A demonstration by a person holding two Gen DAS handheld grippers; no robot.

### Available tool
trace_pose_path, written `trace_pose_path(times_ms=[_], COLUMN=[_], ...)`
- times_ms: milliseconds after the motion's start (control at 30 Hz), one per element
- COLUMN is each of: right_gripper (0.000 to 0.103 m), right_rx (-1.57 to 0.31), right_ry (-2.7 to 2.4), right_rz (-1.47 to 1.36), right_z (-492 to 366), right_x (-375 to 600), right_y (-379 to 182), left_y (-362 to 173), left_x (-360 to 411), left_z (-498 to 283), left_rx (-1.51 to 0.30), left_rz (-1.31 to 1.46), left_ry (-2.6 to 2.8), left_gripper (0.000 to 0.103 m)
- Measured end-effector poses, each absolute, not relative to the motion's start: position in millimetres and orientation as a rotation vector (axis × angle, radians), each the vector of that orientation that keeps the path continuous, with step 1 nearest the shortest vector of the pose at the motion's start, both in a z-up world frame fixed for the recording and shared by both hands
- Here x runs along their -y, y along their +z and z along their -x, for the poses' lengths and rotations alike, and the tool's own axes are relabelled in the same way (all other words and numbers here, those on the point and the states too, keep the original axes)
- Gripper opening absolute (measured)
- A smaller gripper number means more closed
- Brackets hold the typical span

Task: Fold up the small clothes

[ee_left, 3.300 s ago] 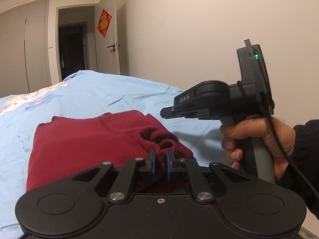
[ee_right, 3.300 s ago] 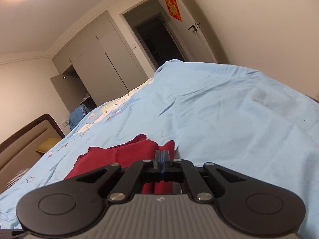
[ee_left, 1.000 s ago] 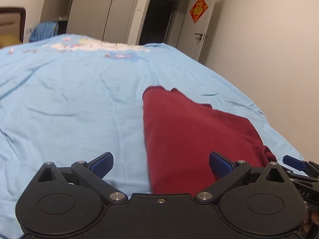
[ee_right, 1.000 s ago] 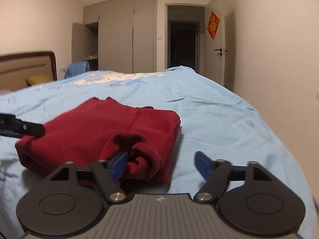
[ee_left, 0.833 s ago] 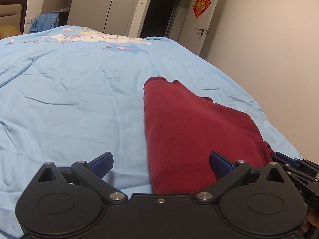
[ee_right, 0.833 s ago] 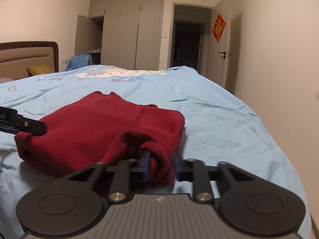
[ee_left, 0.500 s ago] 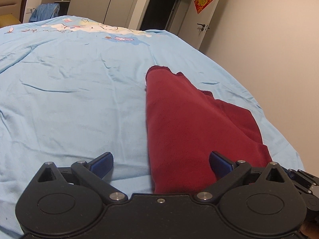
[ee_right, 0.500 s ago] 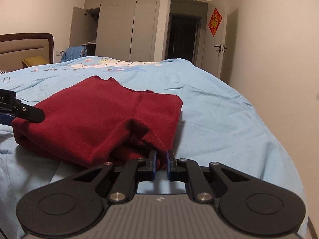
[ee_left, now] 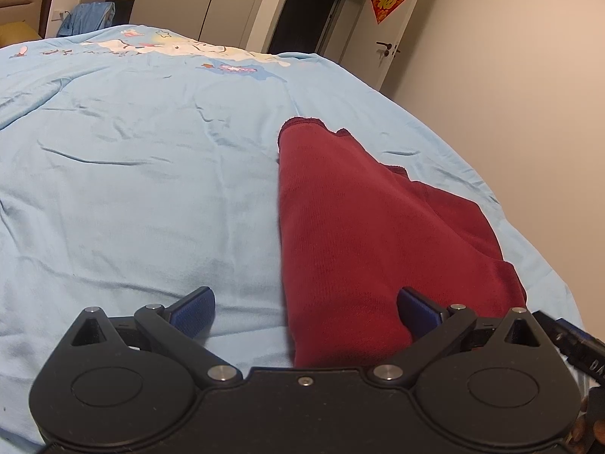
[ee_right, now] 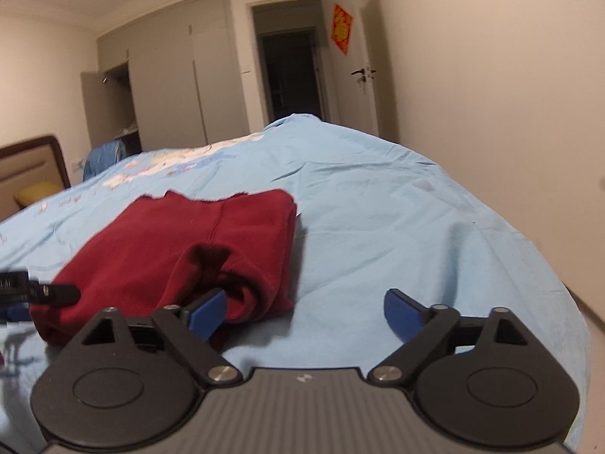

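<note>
A: Both sets of jaws released?
B: Yes. Left gripper straddles the sweater's near edge; right gripper sits beside its rolled cuff (probably re-gripping).
A: Sweater?
B: Twelve o'clock, folded on the bed.

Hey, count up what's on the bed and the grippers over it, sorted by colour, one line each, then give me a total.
Dark red: 1, the folded garment
Light blue: 1, the bedspread
Black with blue pads: 2, the left gripper and the right gripper, both open
Total: 4
</note>
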State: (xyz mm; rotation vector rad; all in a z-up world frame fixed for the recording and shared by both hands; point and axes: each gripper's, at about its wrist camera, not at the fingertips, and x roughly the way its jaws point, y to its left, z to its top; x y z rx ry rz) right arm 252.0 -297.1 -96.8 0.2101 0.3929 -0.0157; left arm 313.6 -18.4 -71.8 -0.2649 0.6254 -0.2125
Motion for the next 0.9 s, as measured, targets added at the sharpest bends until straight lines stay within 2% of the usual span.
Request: trace_pose_path(times_ms=[67, 400, 567, 667, 900], right_gripper=[0.103, 0.103, 0.097, 0.097, 0.097], right_rx=[-0.371, -0.390, -0.474, -0.511, -0.466], right_ry=[-0.030, 0.050, 0.048, 0.032, 0.012], right_rz=[-0.242, -0.223, -0.241, -0.219, -0.198], right_z=[-256, -343, -385, -389, -380], right_x=[302, 284, 283, 281, 280], right_y=[-92, -70, -81, -98, -115], left_y=[-73, -77, -76, -76, -69], left_x=[20, 26, 28, 28, 25], left_z=[-314, -311, -312, -312, -310], left_rx=[-0.625, -0.630, -0.634, -0.635, -0.610], left_rz=[0.259, 0.215, 0.207, 0.205, 0.220], left_ry=[-0.213, -0.219, -0.214, -0.215, -0.230], left_gripper=[0.102, 0.102, 0.102, 0.102, 0.102])
